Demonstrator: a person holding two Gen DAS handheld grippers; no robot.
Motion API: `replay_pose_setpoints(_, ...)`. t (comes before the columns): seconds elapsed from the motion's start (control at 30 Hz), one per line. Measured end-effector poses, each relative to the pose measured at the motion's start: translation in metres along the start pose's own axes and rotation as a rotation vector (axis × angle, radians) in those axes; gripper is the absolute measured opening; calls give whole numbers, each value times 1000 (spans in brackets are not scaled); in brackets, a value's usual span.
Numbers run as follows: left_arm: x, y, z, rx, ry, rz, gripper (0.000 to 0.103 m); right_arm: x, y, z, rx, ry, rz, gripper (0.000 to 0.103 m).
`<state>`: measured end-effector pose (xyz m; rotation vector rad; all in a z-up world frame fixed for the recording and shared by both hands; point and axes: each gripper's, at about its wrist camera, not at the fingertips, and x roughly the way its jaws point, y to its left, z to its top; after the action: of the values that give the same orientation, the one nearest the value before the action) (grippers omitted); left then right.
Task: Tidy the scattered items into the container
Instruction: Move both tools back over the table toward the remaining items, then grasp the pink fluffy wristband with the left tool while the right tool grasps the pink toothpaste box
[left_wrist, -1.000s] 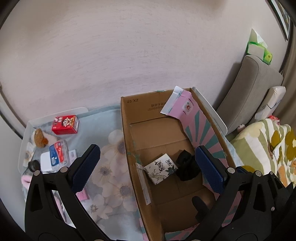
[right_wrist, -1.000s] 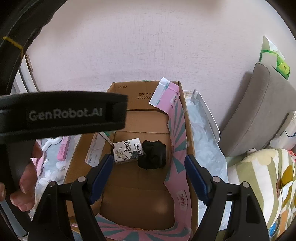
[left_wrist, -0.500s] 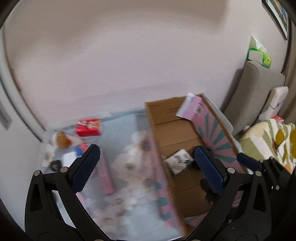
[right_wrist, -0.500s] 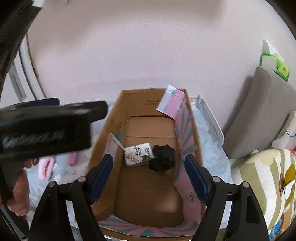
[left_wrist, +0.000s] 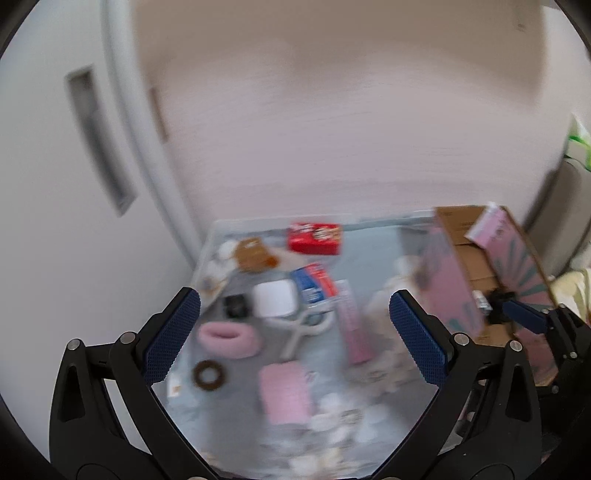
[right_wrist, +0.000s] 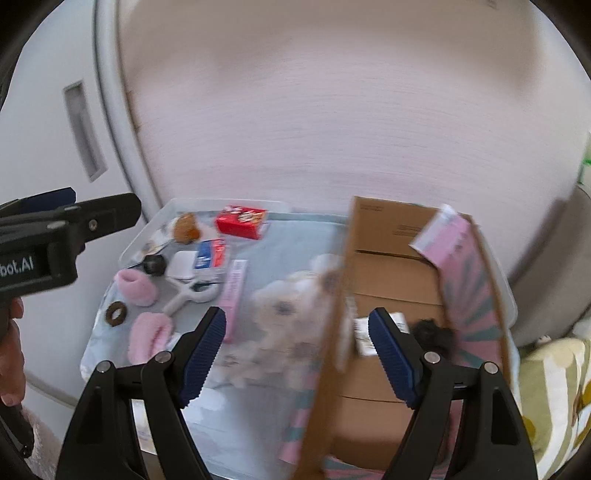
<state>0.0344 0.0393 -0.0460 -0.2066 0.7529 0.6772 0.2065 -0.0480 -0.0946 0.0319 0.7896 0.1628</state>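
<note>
Grippers, left (left_wrist: 295, 328) and right (right_wrist: 297, 349), both spread wide and holding nothing, above pink slippers (right_wrist: 147, 334), a hand mirror (right_wrist: 192, 293) and a red box (right_wrist: 242, 221) scattered on the floral cloth (right_wrist: 280, 258) beside the cardboard box (right_wrist: 391, 280), which holds a patterned packet (right_wrist: 364, 330) and a black bundle (right_wrist: 434, 332).

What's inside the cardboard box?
Inside the cardboard box lie a small white patterned packet and a black bundle. The box's near wall and the right gripper hide part of the floor.
</note>
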Motion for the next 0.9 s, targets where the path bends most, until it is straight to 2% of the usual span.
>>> replay_pose_setpoints(0.23,35,51,-21,-55,84,82,102,27,41,4,-63,44,19,76)
replay_pose_setpoints(0.4,82,63,-44,-49,192,122,102,57,56,4,-70,101,29,76)
replay_pose_setpoints(0.53,116,74,-62,-67,245,166,102,86,63,3,-80,158,11,76)
replay_pose_setpoints(0.7,151,81,-81,-104,308,159,102,117,62,-2,-57,230,6,76)
replay_pose_setpoints(0.8,161,83,-88,-131,323,119,102,133,59,-5,-47,264,-7,76)
replay_pose_setpoints(0.9,168,81,-88,-135,329,113,102,147,57,-8,-49,291,-27,76)
